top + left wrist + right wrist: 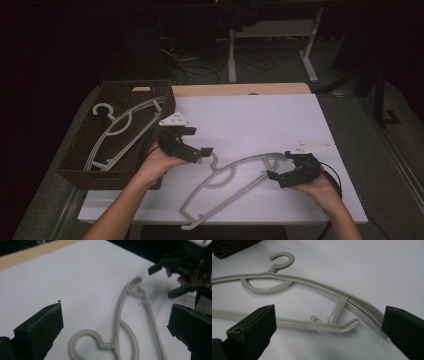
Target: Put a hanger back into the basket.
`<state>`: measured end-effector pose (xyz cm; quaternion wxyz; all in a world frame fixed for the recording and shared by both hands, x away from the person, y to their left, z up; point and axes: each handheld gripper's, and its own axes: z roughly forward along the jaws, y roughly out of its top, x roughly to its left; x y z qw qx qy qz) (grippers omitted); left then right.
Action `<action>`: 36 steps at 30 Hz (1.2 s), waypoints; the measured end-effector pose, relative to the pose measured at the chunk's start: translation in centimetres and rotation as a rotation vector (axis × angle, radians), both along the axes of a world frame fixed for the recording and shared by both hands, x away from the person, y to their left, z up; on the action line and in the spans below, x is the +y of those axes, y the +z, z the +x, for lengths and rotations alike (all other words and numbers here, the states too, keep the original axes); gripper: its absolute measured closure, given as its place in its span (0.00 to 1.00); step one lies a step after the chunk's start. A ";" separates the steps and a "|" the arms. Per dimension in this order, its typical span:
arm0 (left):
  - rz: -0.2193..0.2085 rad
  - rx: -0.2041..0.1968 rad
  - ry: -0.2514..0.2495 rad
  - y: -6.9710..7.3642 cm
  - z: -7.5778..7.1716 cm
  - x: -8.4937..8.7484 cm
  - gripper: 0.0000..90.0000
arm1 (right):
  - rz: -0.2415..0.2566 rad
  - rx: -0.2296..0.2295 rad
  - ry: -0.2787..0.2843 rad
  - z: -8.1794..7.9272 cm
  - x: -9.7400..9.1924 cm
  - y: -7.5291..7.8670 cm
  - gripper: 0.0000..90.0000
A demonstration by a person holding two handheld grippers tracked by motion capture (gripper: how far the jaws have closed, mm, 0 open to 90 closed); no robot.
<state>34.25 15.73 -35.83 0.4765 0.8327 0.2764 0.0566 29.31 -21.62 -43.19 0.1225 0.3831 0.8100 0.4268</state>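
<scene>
A grey plastic hanger (243, 160) lies flat on the white table top (260, 120), its hook pointing left. My left gripper (199, 141) hovers just above and left of the hook, jaws wide open with nothing in them. In the left gripper view the hanger (117, 322) lies below the open left gripper (116, 312), with the hook nearest. My right gripper (280, 165) stands open at the hanger's right end. In the right gripper view that end of the hanger (317, 285) lies between the jaws of the right gripper (329, 310), pads apart from it.
A dark woven basket (75, 160) stands at the table's left edge and holds a second pale hanger (120, 130). The far wooden table edge (240, 89) runs behind. The right gripper (170, 280) also appears at the far right of the left gripper view.
</scene>
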 end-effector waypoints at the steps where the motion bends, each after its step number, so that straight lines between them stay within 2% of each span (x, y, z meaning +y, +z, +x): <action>1: 0.009 0.006 -0.006 -0.4 -0.1 -0.3 0.00 | 0.000 0.000 0.000 0.0 0.0 0.0 0.00; 3: -0.006 -0.006 -0.018 -1.2 -0.4 -0.6 0.00 | -0.002 0.013 0.002 0.1 0.0 -0.1 0.00; 6: -0.001 0.012 -0.038 -2.4 -0.6 -1.1 0.00 | -0.003 0.016 0.001 0.0 0.0 -0.1 0.08; 7: -0.005 0.015 -0.045 -3.0 -0.7 -1.2 0.00 | 0.003 0.018 -0.001 0.0 0.0 -0.1 0.15; 9: -0.006 0.024 -0.049 -3.5 -0.7 -1.1 0.00 | 0.002 0.022 -0.001 0.0 0.1 -0.1 0.21; 10: -0.006 0.024 -0.049 -3.5 -0.7 -1.1 0.00 | 0.002 0.022 -0.001 0.0 0.1 -0.1 0.21; 12: -0.008 0.031 -0.049 -3.9 -0.7 -0.9 0.00 | 0.000 0.023 0.000 0.1 0.1 -0.2 0.31; 13: -0.001 0.039 -0.048 -4.3 -0.7 -0.8 0.00 | -0.009 0.023 0.000 0.1 0.2 -0.2 0.44; 14: -0.001 0.039 -0.048 -4.3 -0.7 -0.8 0.00 | -0.009 0.023 0.000 0.1 0.2 -0.2 0.44; 15: 0.000 0.044 -0.045 -4.5 -0.6 -0.6 0.00 | -0.019 0.026 -0.007 0.2 0.3 -0.3 0.58; 16: 0.000 0.044 -0.045 -4.5 -0.6 -0.6 0.00 | -0.025 0.030 -0.009 0.3 0.3 -0.3 0.65; 17: 0.000 0.046 -0.041 -4.6 -0.6 -0.6 0.00 | -0.025 0.030 -0.009 0.3 0.3 -0.3 0.65; 19: 0.005 0.045 -0.036 -4.8 -0.6 -0.5 0.00 | -0.044 0.033 -0.014 0.4 0.4 -0.5 0.77; 22: 0.015 0.053 -0.039 -5.1 -0.6 -0.5 0.00 | -0.058 0.049 -0.005 0.6 0.6 -0.7 0.89; 27: 0.029 0.062 -0.043 -5.5 -0.6 -0.7 0.00 | -0.090 0.052 0.010 0.7 0.9 -0.9 0.98; 36: 0.040 0.068 -0.037 -5.8 -0.4 -0.5 0.00 | -0.112 0.055 0.026 0.8 1.2 -1.2 0.99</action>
